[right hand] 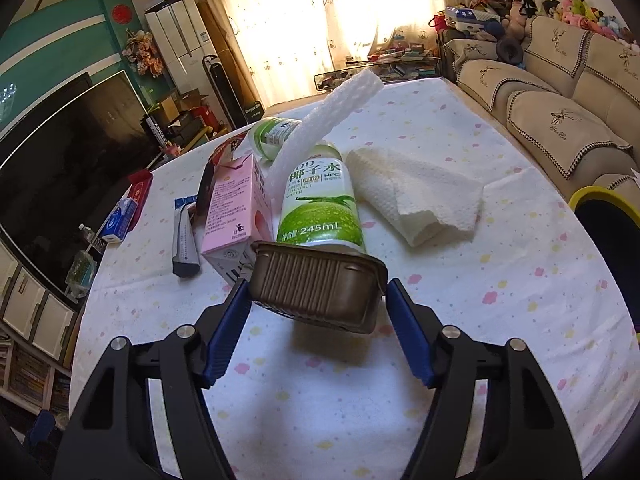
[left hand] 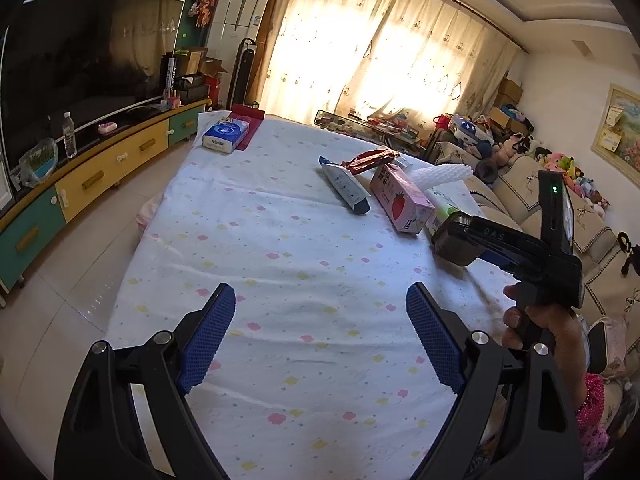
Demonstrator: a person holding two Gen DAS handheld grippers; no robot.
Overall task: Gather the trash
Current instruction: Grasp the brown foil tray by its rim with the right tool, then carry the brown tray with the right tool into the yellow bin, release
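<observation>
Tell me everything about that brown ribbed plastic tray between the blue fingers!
The brown ribbed plastic tray is a small, shallow container with rounded corners, a flat rim and ridged walls. It looks thin, glossy and empty. It is tilted, its underside towards the camera, raised off the flowery tablecloth with a shadow beneath. The right gripper closes on its two short ends with blue pads. Just behind it lies the green coconut water can.

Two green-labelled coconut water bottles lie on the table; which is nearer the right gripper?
The coconut water bottle reading 245mL, directly behind the brown tray; the other bottle lies farther back.
</observation>
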